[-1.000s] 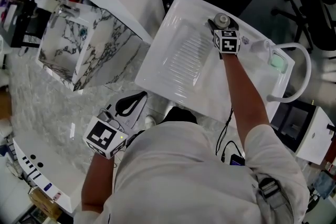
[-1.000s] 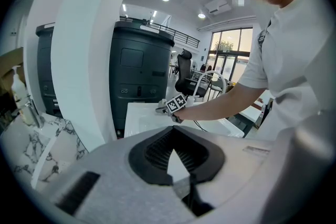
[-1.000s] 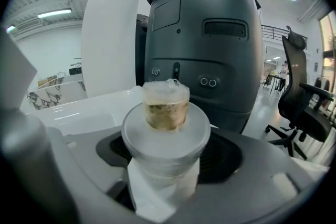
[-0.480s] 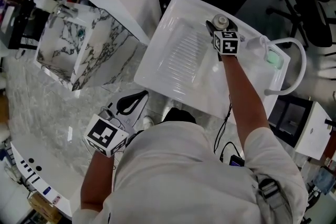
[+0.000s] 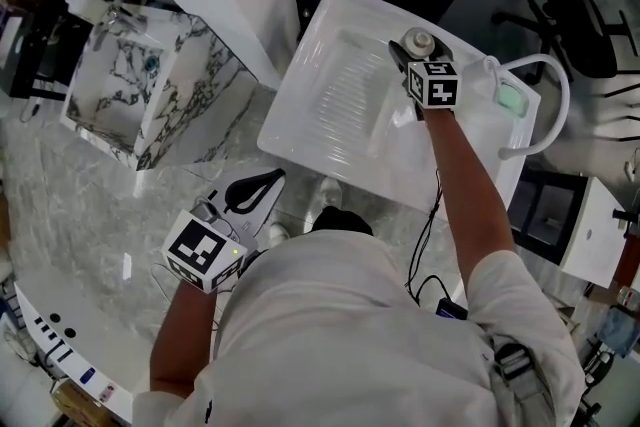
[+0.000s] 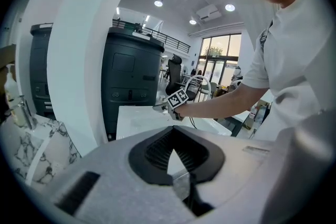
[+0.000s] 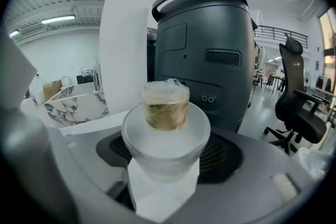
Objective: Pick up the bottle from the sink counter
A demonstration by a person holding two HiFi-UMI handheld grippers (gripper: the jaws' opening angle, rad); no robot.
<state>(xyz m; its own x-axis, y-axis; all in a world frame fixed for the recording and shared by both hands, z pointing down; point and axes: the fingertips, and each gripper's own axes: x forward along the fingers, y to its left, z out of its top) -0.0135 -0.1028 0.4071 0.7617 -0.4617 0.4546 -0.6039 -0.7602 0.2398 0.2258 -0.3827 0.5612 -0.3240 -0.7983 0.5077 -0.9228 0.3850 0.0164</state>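
Note:
A frosted bottle (image 5: 420, 42) with a cloudy cap stands at the far edge of the white sink counter (image 5: 340, 115). In the right gripper view the bottle (image 7: 166, 113) fills the gap between the dark ribbed pads (image 7: 223, 152), which touch its sides. My right gripper (image 5: 416, 49) is shut on it, arm stretched across the counter. My left gripper (image 5: 258, 187) hangs low at my left side, away from the counter, jaws together and empty. In the left gripper view that gripper (image 6: 173, 136) looks toward the counter (image 6: 142, 120) and my right arm.
A white looped hose (image 5: 540, 105) and a green soap piece (image 5: 512, 97) lie right of the bottle. A marble basin (image 5: 150, 85) stands at the left. A dark grey bin (image 7: 210, 44) rises behind the bottle, with an office chair (image 7: 299, 107) to its right.
The right gripper stays at the bottle in the same spot; only the head view has shifted a little. The left gripper has barely moved.

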